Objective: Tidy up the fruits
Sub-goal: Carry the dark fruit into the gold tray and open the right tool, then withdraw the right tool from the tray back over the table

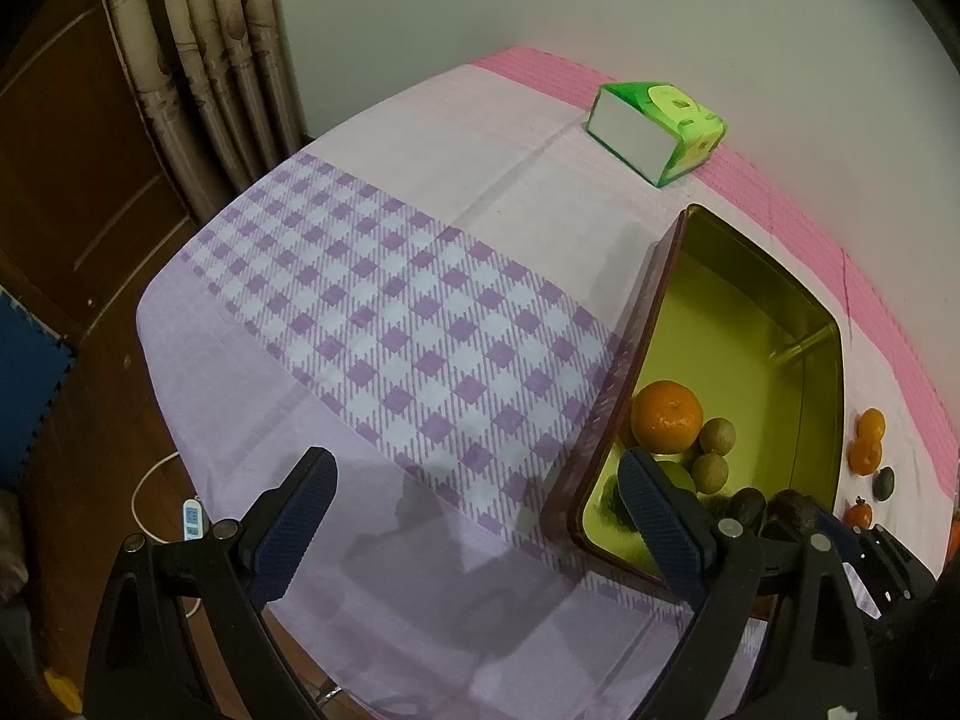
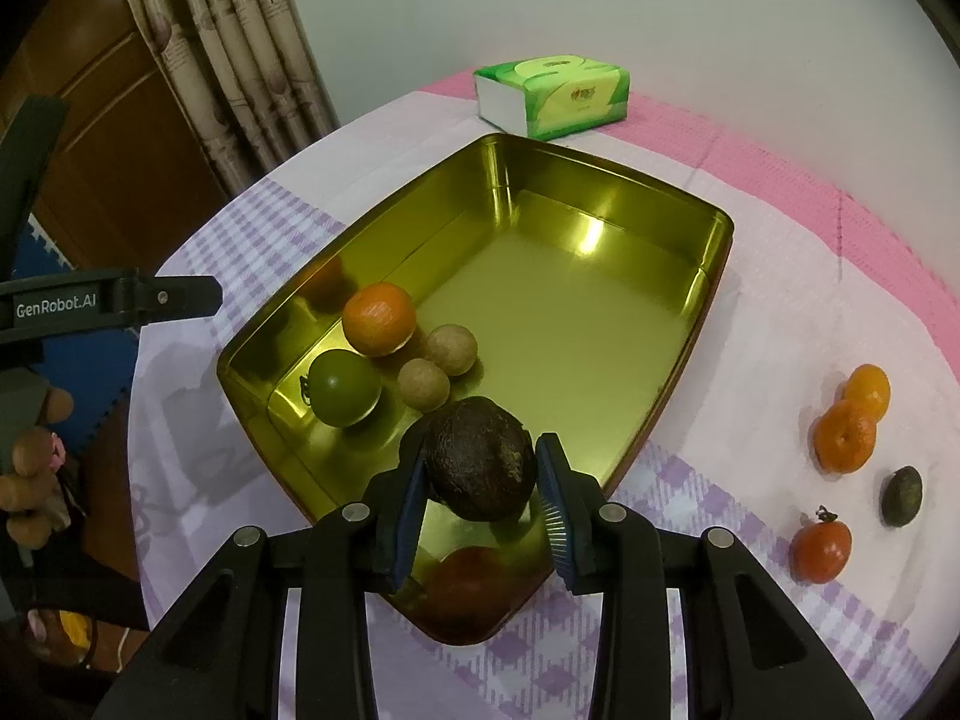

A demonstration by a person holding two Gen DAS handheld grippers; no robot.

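A gold tin tray (image 2: 600,312) (image 1: 750,324) sits on the checked tablecloth. In it lie an orange (image 2: 379,319) (image 1: 666,416), a green tomato (image 2: 345,387), two tan round fruits (image 2: 451,349) (image 2: 423,384) and a red fruit near the front corner (image 2: 468,585). My right gripper (image 2: 480,474) is shut on a dark avocado (image 2: 480,459) and holds it over the tray's near end. My left gripper (image 1: 474,504) is open and empty over the cloth left of the tray.
On the cloth right of the tray lie two oranges (image 2: 845,435) (image 2: 867,390), a red tomato (image 2: 821,549) and a small dark fruit (image 2: 901,495). A green tissue pack (image 2: 552,96) (image 1: 657,129) stands at the back. Curtains and floor lie to the left.
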